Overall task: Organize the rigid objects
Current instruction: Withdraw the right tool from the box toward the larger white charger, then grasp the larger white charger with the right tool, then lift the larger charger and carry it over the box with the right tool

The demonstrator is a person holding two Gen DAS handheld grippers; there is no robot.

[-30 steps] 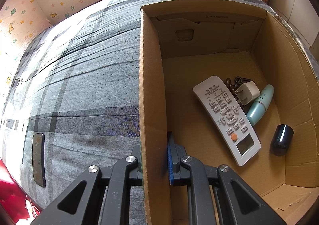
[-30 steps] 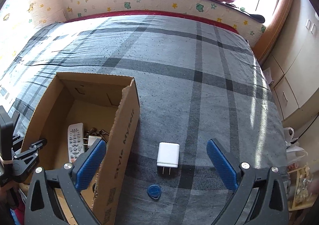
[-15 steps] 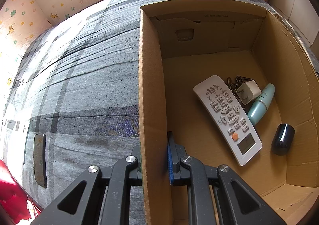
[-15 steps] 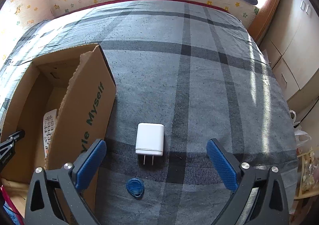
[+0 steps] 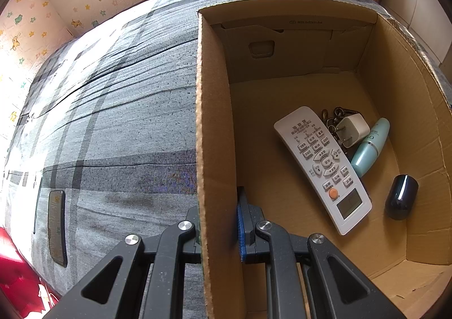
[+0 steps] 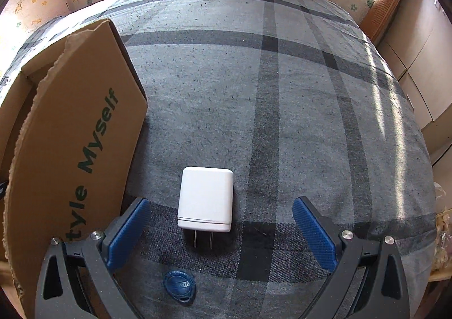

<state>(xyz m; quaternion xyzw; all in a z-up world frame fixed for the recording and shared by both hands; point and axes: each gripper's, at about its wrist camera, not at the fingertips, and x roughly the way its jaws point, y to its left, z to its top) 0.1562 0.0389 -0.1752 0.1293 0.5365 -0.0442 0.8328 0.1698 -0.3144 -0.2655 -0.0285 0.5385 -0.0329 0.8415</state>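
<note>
The left tongs (image 5: 219, 230) are clamped on the near wall of the cardboard box (image 5: 214, 121), steadying it on the bed (image 6: 282, 93). The right tongs (image 6: 220, 230) hang wide open over the white charger (image 6: 205, 199), which lies flat on the blanket just beside the box, prongs toward the camera. The smooth casing could squirt out if the pads close off-centre (the soft blanket gives underneath too). The left finger (image 6: 127, 230) sits close to the box wall and may snag it. The blue tag (image 6: 179, 286) nearby could get nudged away.
</note>
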